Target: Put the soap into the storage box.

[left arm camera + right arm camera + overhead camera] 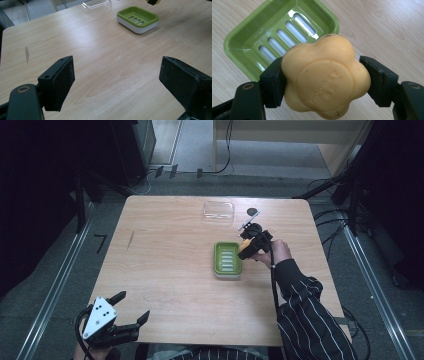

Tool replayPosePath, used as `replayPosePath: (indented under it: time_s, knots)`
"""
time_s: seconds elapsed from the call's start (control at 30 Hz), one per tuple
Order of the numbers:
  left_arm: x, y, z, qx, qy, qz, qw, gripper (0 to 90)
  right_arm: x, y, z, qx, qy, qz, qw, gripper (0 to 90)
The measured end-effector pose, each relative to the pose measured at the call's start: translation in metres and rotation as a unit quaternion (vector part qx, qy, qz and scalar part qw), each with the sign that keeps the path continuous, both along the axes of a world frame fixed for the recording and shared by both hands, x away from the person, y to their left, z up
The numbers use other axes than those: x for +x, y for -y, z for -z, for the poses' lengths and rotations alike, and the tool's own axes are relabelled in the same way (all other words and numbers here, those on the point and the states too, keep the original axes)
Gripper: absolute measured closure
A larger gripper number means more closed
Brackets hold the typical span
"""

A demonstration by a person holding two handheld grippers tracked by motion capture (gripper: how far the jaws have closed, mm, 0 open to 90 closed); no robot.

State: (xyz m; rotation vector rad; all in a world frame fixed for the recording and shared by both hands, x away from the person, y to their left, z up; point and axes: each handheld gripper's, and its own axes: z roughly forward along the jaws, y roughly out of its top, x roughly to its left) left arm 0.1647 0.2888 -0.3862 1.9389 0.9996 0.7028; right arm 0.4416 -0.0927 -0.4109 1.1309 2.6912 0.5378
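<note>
Right gripper (pixel 248 245) clamped on the orange flower-shaped soap (pixel 325 75), one jaw on each side of the bar, embossed face toward the camera. Soap sits in the air just beside the right edge of the green soap dish (pixel 227 259), not in it; dish's slotted tray is bare. Left gripper (pixel 127 307) spread wide, holding nothing, well apart from the dish at the near-left table (pixel 165 270) corner. Clear plastic lid (pixel 218 212) lies beyond the dish, apart from it.
</note>
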Motion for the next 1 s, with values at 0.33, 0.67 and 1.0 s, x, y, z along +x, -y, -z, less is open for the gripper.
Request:
replayPosePath:
  time_s: [0.33, 0.67, 1.0]
  knots:
    - [0.0, 0.0, 0.0, 0.003, -0.001, 0.002, 1.0, 13.6, -0.002, -0.009, -0.004, 0.009, 0.009, -0.017, 0.9998, 28.0]
    - [0.001, 0.0, 0.0, 0.002, -0.001, 0.003, 1.0, 13.6, -0.003, -0.019, -0.006, 0.012, 0.019, -0.03, 0.9993, 28.1]
    - [0.0, 0.0, 0.0, 0.0, 0.001, 0.002, 1.0, 13.6, -0.005, -0.028, -0.007, 0.013, 0.025, -0.035, 0.999, 28.1]
